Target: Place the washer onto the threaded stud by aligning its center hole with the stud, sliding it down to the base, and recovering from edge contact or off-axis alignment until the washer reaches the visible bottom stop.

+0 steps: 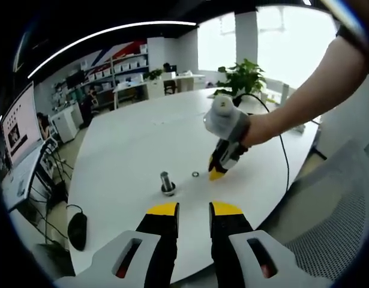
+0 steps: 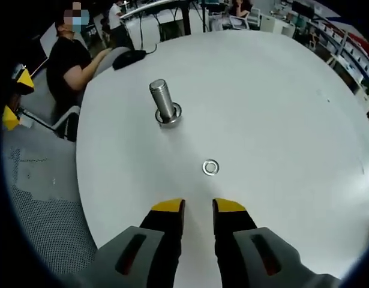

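washer on table, near stud

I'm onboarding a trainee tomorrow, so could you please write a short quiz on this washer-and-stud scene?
1. True or false: the washer is already seated on the threaded stud.
2. Which gripper is nearer the washer in the left gripper view? A) left gripper B) right gripper
3. Fill in: the washer lies flat on the white ____.

Key
1. False: it lies apart from the stud.
2. B: its yellow tips hang just beside the washer.
3. Table.
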{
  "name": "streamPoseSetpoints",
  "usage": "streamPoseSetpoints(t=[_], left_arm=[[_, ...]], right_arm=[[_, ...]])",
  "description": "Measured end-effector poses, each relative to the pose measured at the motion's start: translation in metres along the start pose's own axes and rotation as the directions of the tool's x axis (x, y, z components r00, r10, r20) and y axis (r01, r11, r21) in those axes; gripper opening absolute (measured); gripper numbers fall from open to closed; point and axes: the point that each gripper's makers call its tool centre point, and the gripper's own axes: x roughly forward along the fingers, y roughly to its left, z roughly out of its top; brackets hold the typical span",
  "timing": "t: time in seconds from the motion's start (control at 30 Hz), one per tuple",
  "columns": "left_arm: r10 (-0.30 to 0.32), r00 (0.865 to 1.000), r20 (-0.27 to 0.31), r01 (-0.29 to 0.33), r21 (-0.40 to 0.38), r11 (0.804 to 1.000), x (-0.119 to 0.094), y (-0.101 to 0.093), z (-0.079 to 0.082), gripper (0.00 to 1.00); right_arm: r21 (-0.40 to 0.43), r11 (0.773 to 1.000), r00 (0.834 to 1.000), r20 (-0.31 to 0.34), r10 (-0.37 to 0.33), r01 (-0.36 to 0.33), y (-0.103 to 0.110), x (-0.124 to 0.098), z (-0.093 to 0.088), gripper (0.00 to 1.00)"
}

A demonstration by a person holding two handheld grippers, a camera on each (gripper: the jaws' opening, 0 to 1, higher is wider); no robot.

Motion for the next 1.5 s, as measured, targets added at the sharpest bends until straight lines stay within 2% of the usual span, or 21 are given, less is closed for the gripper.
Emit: streamPoseSetpoints(t=[0.13, 0.23, 0.5, 0.8, 0.9, 1.0, 1.2, 1.33, 1.5], left_arm=[[-0.008, 1.0, -0.003, 0.008, 0.0, 1.0, 0.0, -0.002, -0.001, 0.18], [-0.011, 1.0, -0.003, 0.011, -0.001, 1.0, 0.001, -0.001, -0.001, 0.18], [-0.017, 1.0, 0.001, 0.017, -0.014, 1.0, 0.001, -0.001, 0.0, 0.18], [-0.019, 1.0, -0.001, 0.018, -0.022, 1.0, 0.001, 0.0, -0.001, 0.18], [-0.02, 1.0, -0.003, 0.02, -0.024, 1.0, 0.001, 0.0, -0.002, 0.18], [-0.019, 1.0, -0.001, 0.019, -0.027, 0.999, 0.001, 0.0, -0.001, 0.18], [-0.018, 1.0, -0.002, 0.018, -0.028, 0.999, 0.001, 0.0, -0.002, 0.18], [-0.014, 1.0, -0.005, 0.014, -0.03, 0.999, 0.001, 0.001, -0.003, 0.18], [-0.013, 1.0, -0.009, 0.012, -0.028, 1.0, 0.001, 0.0, -0.003, 0.18]], right_arm=[[0.009, 1.0, 1.0, -0.005, -0.005, 0.006, -0.004, 0.003, -0.001, 0.2], [0.026, 1.0, 1.0, 0.013, -0.003, 0.003, -0.007, 0.005, 0.006, 0.21], [-0.026, 1.0, 0.999, 0.04, -0.013, 0.014, -0.007, 0.014, 0.022, 0.21], [-0.072, 0.997, 1.0, 0.029, 0.006, -0.004, -0.008, 0.019, 0.032, 0.21], [-0.166, 0.986, 1.0, -0.019, 0.019, -0.021, -0.008, 0.02, 0.033, 0.21], [-0.216, 0.975, 0.996, -0.088, 0.031, -0.05, -0.01, 0.021, 0.032, 0.2], [-0.257, 0.964, 0.988, -0.151, 0.026, -0.065, -0.01, 0.022, 0.034, 0.16], [-0.335, 0.939, 0.977, -0.215, 0.001, -0.075, -0.008, 0.023, 0.034, 0.16], [-0.371, 0.926, 0.959, -0.281, -0.036, -0.074, -0.008, 0.023, 0.033, 0.16]])
